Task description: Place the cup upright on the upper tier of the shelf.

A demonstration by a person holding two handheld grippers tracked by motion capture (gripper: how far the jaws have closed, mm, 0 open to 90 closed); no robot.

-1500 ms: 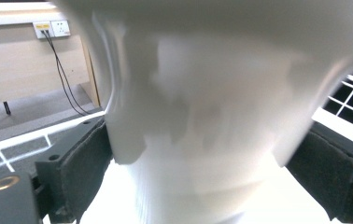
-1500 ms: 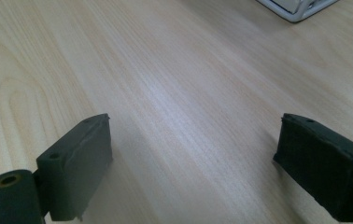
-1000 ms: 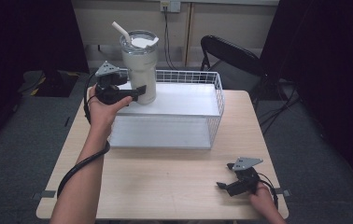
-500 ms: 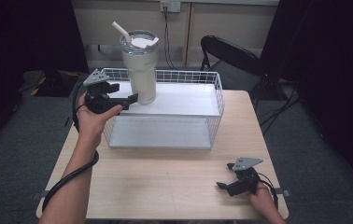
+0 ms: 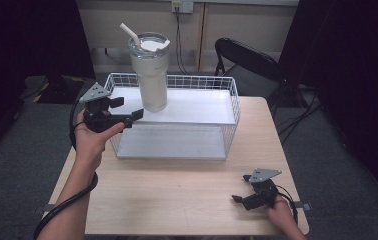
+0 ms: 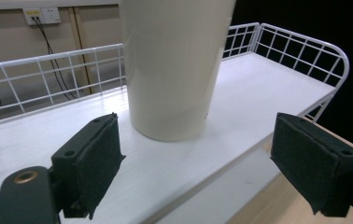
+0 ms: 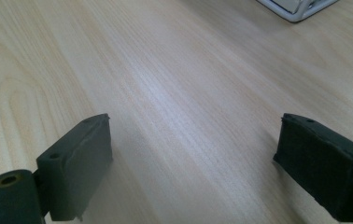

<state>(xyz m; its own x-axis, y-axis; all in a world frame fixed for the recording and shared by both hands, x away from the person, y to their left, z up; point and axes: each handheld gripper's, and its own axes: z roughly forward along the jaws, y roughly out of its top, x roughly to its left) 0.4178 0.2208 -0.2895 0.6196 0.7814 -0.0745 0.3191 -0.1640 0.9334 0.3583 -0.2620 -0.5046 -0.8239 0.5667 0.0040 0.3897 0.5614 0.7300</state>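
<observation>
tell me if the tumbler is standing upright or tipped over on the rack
Upright. The tumbler stands on its base on the upper shelf of the white wire rack, lid and straw on top, and the open left gripper is not touching it.

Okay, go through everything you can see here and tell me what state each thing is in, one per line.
Tumbler: upright on the basket's upper shelf, lid on, straw in.
Wire basket: upright on the table.
Left claw: open, empty, beside the tumbler.
Right claw: open, empty, low over the table.
Folding chair: unfolded, unoccupied.
</observation>
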